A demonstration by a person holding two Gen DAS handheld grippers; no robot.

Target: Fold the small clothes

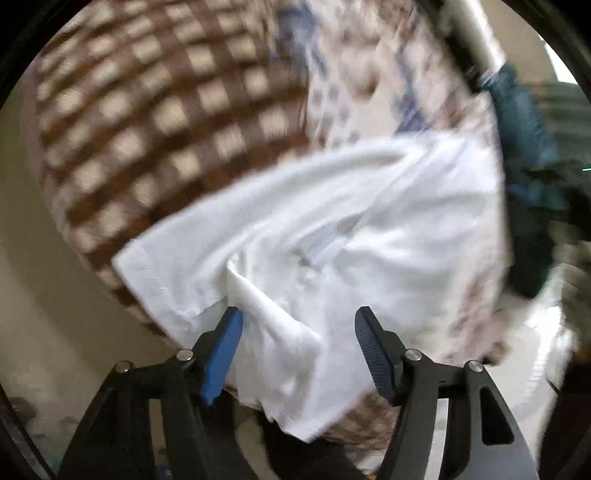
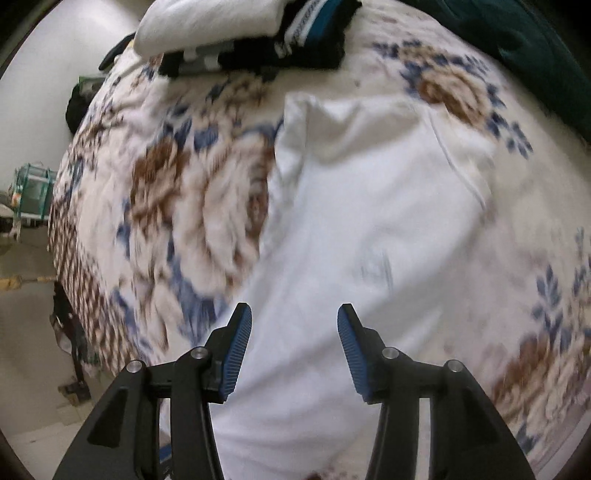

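A small white garment (image 1: 332, 229) lies crumpled on a floral and checked bedspread (image 1: 155, 110). My left gripper (image 1: 297, 317) is open, with a raised fold of the white cloth between its blue pads, touching the left pad (image 1: 225, 347). In the right wrist view the same white garment (image 2: 369, 206) lies spread on the bedspread (image 2: 184, 192). My right gripper (image 2: 294, 314) is open just above its near end, holding nothing. Both views are motion-blurred.
A pile of folded clothes, white (image 2: 207, 22) and black with teal (image 2: 306, 33), sits at the far side of the bed. A dark teal cloth (image 1: 524, 155) lies at the right edge. The bed edge and floor (image 2: 29, 332) are at left.
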